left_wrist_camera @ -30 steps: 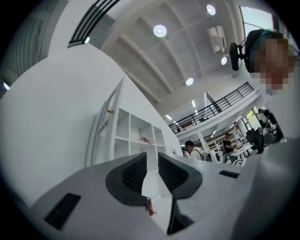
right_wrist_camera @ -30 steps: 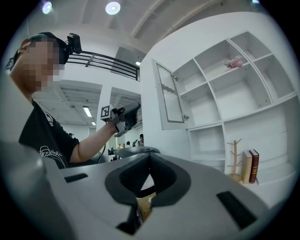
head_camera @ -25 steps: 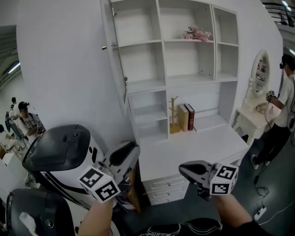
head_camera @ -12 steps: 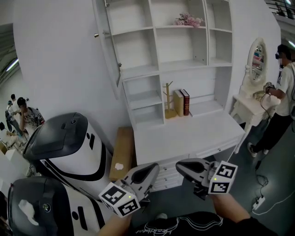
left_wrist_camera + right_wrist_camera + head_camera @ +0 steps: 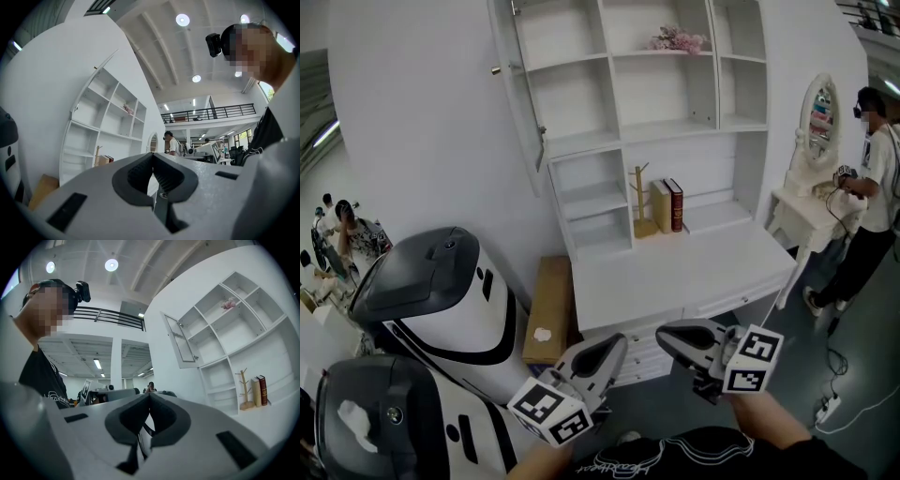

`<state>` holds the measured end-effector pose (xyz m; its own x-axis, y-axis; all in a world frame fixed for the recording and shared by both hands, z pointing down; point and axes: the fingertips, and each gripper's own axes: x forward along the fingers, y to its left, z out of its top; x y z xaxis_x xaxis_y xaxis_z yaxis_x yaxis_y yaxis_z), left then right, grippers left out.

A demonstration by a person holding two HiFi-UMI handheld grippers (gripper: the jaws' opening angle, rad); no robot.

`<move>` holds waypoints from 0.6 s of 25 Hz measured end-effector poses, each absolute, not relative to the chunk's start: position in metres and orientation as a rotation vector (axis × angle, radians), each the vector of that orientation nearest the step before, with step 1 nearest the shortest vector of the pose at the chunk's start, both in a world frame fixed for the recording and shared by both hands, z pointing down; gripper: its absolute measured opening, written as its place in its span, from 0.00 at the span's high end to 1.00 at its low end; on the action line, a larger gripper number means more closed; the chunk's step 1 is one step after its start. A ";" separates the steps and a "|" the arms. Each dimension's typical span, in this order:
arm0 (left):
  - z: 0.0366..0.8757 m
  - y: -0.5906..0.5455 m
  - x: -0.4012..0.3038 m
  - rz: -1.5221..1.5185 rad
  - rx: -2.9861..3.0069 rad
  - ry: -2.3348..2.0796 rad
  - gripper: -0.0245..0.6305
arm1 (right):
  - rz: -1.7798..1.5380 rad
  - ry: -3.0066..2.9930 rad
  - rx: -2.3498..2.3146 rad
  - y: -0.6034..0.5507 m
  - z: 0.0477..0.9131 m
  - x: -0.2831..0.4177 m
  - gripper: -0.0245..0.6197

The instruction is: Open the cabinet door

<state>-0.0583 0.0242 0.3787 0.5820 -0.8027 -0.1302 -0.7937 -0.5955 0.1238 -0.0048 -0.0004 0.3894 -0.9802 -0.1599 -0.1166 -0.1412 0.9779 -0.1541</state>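
The left gripper point(image 5: 617, 343) and right gripper point(image 5: 666, 334) are both closed and empty, low before the cabinet point(image 5: 656, 103), whose door point(image 5: 517, 94) stands open.

— What sort of place were you in?

— It looked like a big test hall, not a home. At the upper centre and right of my head view, a white shelf unit point(image 5: 666, 94) with books point(image 5: 667, 206) and a dressing table point(image 5: 795, 208) with an oval mirror point(image 5: 822, 120) stood against a bare curved wall, like a mock-up room.

— What made it a hall?

— In my left gripper view a high ceiling with round lamps point(image 5: 183, 19) filled the top, and a railed gallery point(image 5: 211, 112) crossed the middle right. At the head view's right edge a person point(image 5: 872, 187) wore head gear, and at the left edge people point(image 5: 352, 236) sat. A power strip point(image 5: 828, 411) lay on the dark floor at lower right, and bulky white-and-black machines point(image 5: 450, 309) filled the lower left.
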 end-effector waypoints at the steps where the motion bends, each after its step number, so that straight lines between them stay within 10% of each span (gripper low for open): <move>1: 0.378 0.025 -0.058 -0.269 2.749 -1.389 0.96 | -0.216 2.998 -0.229 0.000 0.389 -0.005 0.95; 15: 0.365 0.029 -0.056 -0.274 2.763 -1.393 0.96 | -0.205 3.000 -0.235 0.003 0.382 -0.001 0.95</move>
<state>-0.0560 0.0289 0.3649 0.5824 -0.8006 -0.1410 -0.7943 -0.5973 0.1105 -0.0013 0.0030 0.3824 -0.9800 -0.1626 -0.1143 -0.1455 0.9787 -0.1447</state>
